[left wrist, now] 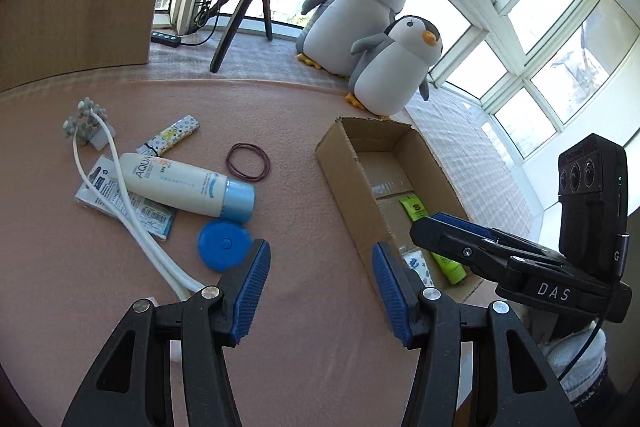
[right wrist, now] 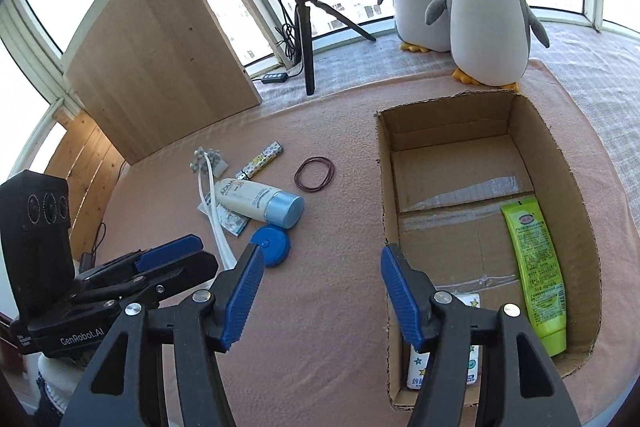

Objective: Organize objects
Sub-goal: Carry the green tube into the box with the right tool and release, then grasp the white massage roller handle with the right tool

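Meanwhile, both grippers are hovering with jaws spread and empty, the left gripper (left wrist: 320,281) sitting nearer the blue disc (left wrist: 224,244), which is lying just ahead-left, outside the cardboard box (left wrist: 340,183).

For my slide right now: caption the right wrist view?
Open right hand-held gripper beside brown cardboard box holding green tube.
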`<action>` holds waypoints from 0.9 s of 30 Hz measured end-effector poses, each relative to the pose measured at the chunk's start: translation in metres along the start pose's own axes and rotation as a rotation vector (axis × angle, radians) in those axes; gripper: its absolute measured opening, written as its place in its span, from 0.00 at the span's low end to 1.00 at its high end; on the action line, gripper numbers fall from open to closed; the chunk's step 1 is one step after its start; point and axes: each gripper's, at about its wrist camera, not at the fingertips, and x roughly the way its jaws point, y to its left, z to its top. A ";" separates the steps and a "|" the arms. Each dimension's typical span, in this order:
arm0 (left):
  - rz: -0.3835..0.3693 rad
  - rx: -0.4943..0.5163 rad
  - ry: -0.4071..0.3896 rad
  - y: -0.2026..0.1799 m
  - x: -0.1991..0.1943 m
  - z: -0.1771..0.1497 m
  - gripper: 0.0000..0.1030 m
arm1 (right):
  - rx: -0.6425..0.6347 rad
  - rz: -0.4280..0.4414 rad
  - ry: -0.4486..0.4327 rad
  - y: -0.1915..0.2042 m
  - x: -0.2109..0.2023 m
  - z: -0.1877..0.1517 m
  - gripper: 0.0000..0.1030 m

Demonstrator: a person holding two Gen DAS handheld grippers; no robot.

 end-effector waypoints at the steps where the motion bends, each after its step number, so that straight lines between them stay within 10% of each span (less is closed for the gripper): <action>1: 0.014 -0.014 -0.010 0.011 -0.007 0.004 0.55 | -0.015 0.013 -0.004 0.008 0.003 0.001 0.55; 14: 0.135 -0.153 -0.115 0.129 -0.065 0.070 0.55 | -0.145 0.058 0.007 0.089 0.058 0.027 0.55; 27: 0.205 -0.308 -0.009 0.221 0.002 0.074 0.54 | -0.257 0.008 0.183 0.131 0.142 0.007 0.55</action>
